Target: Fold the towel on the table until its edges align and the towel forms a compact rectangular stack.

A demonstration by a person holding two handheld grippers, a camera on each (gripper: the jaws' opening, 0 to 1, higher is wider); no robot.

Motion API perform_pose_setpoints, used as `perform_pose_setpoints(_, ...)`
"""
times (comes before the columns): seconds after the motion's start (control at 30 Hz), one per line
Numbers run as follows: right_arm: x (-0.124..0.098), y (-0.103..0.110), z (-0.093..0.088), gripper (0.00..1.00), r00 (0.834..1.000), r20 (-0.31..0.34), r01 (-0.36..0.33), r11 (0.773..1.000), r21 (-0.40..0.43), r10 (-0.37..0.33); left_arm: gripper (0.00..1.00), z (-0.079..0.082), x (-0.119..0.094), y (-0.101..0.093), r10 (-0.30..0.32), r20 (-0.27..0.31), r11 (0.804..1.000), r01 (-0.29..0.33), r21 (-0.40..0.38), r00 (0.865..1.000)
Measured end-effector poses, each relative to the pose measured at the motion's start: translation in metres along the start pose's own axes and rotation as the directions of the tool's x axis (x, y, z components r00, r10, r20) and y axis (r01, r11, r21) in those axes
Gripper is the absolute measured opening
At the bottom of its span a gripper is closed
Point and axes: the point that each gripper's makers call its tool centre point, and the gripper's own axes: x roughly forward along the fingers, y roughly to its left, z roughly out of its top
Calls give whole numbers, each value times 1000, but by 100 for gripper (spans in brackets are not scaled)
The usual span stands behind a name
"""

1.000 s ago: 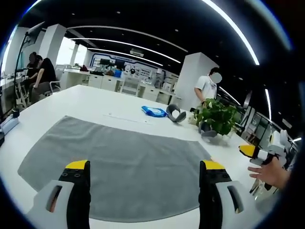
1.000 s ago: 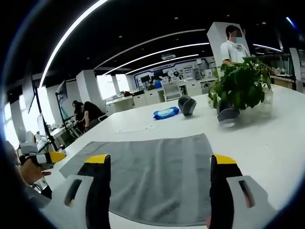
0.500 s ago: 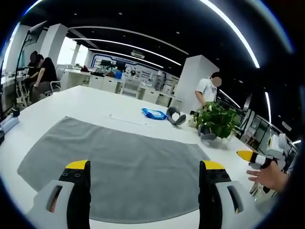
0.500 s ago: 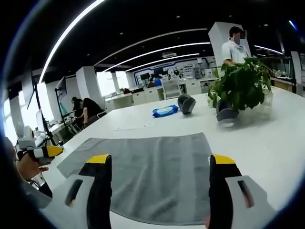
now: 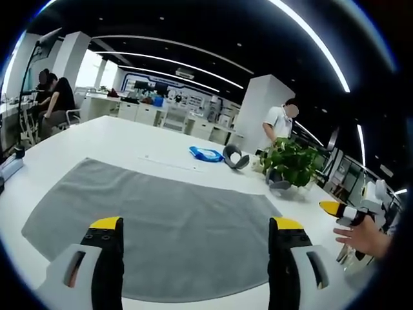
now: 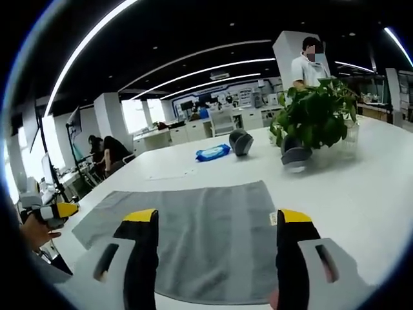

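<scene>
A grey towel (image 5: 155, 223) lies spread flat on the white table (image 5: 122, 139); the right gripper view shows the same towel (image 6: 200, 226) from its other side. My left gripper (image 5: 193, 226) hovers over the towel's near edge, open, nothing between its yellow-tipped jaws. My right gripper (image 6: 218, 218) is open above the near edge at the towel's right end, also holding nothing. The right gripper (image 5: 339, 210) enters the left gripper view at far right, held by a hand. The left gripper (image 6: 55, 211) enters the right gripper view at far left.
A potted green plant (image 5: 290, 165) stands past the towel's far right corner, with a grey object (image 5: 279, 183) at its foot. A blue packet (image 5: 205, 154) and a grey headset-like object (image 5: 235, 157) lie further back. People stand and sit in the background.
Both views have shifted slightly with the hands. The towel lies as before and both grippers stay open.
</scene>
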Motion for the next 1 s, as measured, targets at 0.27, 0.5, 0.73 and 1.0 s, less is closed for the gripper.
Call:
perform_pose_setpoints(0.27, 19, -42, 8, 58, 992, -15, 128, 991, 31, -128, 92, 0, 0, -4, -27, 0, 1000, 27, -16, 1000)
perform_pose_setpoints(0.5, 22, -64, -17, 40, 981, -91, 177, 984, 27, -173, 90, -1, 0, -5, -32, 2, 999, 32, -19, 999)
perform_pose_setpoints(0.73, 17, -72, -59, 37, 955, -234, 196, 980, 34, -182, 89, -3, 1, -7, -41, -10, 999, 40, -16, 999)
perform_pose_setpoints(1.0, 11, -78, -89, 24, 913, -367, 217, 974, 69, -178, 89, -5, 1, -8, -43, -22, 999, 43, -1, 999)
